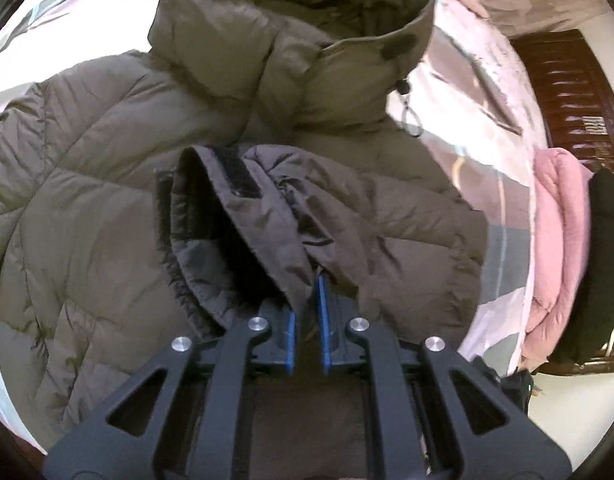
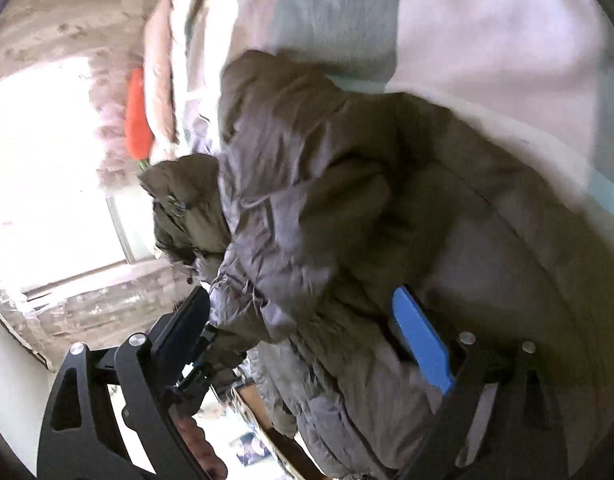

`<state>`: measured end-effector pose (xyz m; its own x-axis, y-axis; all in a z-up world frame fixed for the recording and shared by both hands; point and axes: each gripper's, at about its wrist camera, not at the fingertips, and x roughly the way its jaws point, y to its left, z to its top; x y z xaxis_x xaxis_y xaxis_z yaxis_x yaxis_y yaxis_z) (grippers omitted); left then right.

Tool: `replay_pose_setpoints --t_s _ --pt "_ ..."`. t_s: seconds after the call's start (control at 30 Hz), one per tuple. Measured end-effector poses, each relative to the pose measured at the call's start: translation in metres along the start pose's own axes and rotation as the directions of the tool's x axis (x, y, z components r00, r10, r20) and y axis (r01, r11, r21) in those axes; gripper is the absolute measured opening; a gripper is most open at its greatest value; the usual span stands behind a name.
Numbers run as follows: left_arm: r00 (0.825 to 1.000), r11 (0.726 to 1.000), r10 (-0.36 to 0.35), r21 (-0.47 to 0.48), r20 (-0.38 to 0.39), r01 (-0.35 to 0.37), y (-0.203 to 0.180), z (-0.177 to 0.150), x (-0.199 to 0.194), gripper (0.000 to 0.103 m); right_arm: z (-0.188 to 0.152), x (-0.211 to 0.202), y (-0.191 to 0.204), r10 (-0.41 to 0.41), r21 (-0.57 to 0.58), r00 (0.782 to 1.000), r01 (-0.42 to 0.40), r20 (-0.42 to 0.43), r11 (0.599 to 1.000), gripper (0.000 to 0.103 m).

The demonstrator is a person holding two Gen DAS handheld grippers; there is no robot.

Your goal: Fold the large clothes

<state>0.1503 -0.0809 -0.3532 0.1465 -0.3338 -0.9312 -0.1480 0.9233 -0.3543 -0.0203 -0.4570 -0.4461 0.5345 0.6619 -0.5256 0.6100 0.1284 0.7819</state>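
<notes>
Folding item, olive puffer jacket [image 1: 107,200]: left gripper [image 1: 307,300] clamped on sleeve cuff [image 1: 235,216], best laid flat across chest; right gripper [image 2: 307,328] spread wide around hem bulk.

The bed [image 1: 487,92] carries a sheet [image 1: 467,60] in pale pink, white and grey-green blocks. An olive puffer coat [image 1: 107,184] lies spread on it, hood [image 1: 291,28] toward the headboard [image 1: 567,92] of dark wood. A folded pink garment [image 1: 555,240] and a black one [image 1: 599,264] lie at the bed's edge, touching each other.
</notes>
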Motion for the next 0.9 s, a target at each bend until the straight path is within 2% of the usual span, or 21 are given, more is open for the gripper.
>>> replay_pose_setpoints --t_s 0.07,0.1,0.13,0.17,0.2,0.23,0.27,0.3,0.33,0.37,0.4,0.43,0.5,0.53,0.57,0.67,0.7,0.73,0.77,0.83,0.9 --pt "1.0 1.0 0.027 0.014 0.0 -0.027 -0.001 0.005 0.006 0.011 0.009 0.017 -0.003 0.0 0.046 0.999 0.002 -0.036 0.999 0.068" --pt "0.999 0.999 0.039 0.023 0.0 -0.039 -0.001 0.006 0.007 0.013 0.017 0.024 -0.003 0.01 0.054 1.0 -0.009 -0.017 0.998 0.065" --pt "0.998 0.998 0.057 0.035 0.001 -0.057 -0.002 0.008 0.009 0.014 0.022 0.025 -0.001 0.019 0.051 1.0 -0.019 0.015 0.998 0.053" --pt "0.997 0.996 0.075 0.047 0.0 -0.074 -0.002 0.011 0.012 0.014 0.031 0.022 0.001 0.023 0.043 0.997 -0.026 0.074 0.999 0.037" --pt "0.997 0.996 0.08 0.05 -0.005 -0.08 -0.001 0.014 0.015 0.014 0.039 0.013 0.002 0.022 0.043 0.989 -0.029 0.149 0.999 0.029" --pt "0.997 0.996 0.075 0.048 -0.013 -0.074 0.0 0.016 0.018 0.018 0.043 0.002 0.005 0.021 0.041 0.977 -0.031 0.213 0.999 0.016" --pt "0.998 0.997 0.06 0.044 -0.024 -0.059 0.001 0.017 0.022 0.023 0.046 -0.013 0.009 0.022 0.022 0.956 -0.03 0.292 0.999 0.012" --pt "0.998 0.997 0.056 0.046 -0.032 -0.055 0.0 0.018 0.027 0.023 0.046 -0.032 0.016 0.015 -0.029 0.922 -0.004 0.386 1.0 0.012" --pt "0.996 0.994 0.09 0.063 -0.027 -0.088 -0.002 0.018 0.031 0.023 0.044 -0.041 0.02 0.007 -0.055 0.906 0.018 0.422 0.998 0.011" --pt "0.993 0.99 0.118 0.087 -0.02 -0.116 -0.005 0.018 0.035 0.023 0.044 -0.045 0.02 0.001 -0.07 0.904 0.032 0.427 0.997 0.011" --pt "0.992 0.988 0.127 0.096 -0.021 -0.124 -0.007 0.018 0.039 0.023 0.045 -0.043 0.018 -0.01 -0.074 0.913 0.044 0.408 0.996 0.011" --pt "0.992 0.988 0.126 0.095 -0.026 -0.123 -0.007 0.018 0.042 0.023 0.045 -0.035 0.016 -0.056 -0.088 0.932 0.093 0.357 0.992 0.012" --pt "0.992 0.991 0.119 0.071 -0.031 -0.117 -0.004 0.017 0.046 0.024 0.035 -0.023 0.009 -0.118 -0.112 0.951 0.156 0.285 0.981 0.028" --pt "0.993 0.992 0.113 0.063 -0.026 -0.112 -0.004 0.016 0.045 0.024 0.03 -0.024 0.007 -0.115 -0.116 0.953 0.153 0.28 0.981 0.038" --pt "0.994 0.992 0.108 0.062 -0.019 -0.106 -0.005 0.014 0.042 0.026 0.021 -0.026 0.005 -0.117 -0.118 0.949 0.158 0.291 0.98 0.054" --pt "0.996 0.993 0.086 0.078 -0.004 -0.086 -0.013 0.006 0.029 0.038 0.0 -0.028 0.005 -0.124 -0.121 0.938 0.171 0.323 0.978 0.079" --pt "0.998 0.994 0.066 0.084 -0.006 -0.065 -0.017 0.002 0.026 0.043 -0.001 -0.028 0.005 -0.122 -0.118 0.939 0.168 0.322 0.979 0.08" --pt "0.999 0.995 0.052 0.091 -0.012 -0.051 -0.021 -0.001 0.025 0.058 -0.003 -0.023 0.006 -0.107 -0.117 0.944 0.15 0.312 0.982 0.08" --pt "0.999 0.994 0.046 0.099 -0.02 -0.043 -0.024 -0.004 0.027 0.066 -0.005 -0.017 0.005 -0.089 -0.115 0.949 0.128 0.301 0.985 0.08" --pt "0.998 0.995 0.024 0.102 -0.055 -0.018 -0.029 -0.01 0.036 0.078 -0.002 -0.011 0.005 -0.086 -0.108 0.955 0.121 0.283 0.987 0.08" --pt "0.996 0.997 -0.008 0.081 -0.085 0.015 -0.031 -0.014 0.048 0.083 0.002 -0.009 0.008 -0.1 -0.115 0.957 0.136 0.271 0.984 0.08"
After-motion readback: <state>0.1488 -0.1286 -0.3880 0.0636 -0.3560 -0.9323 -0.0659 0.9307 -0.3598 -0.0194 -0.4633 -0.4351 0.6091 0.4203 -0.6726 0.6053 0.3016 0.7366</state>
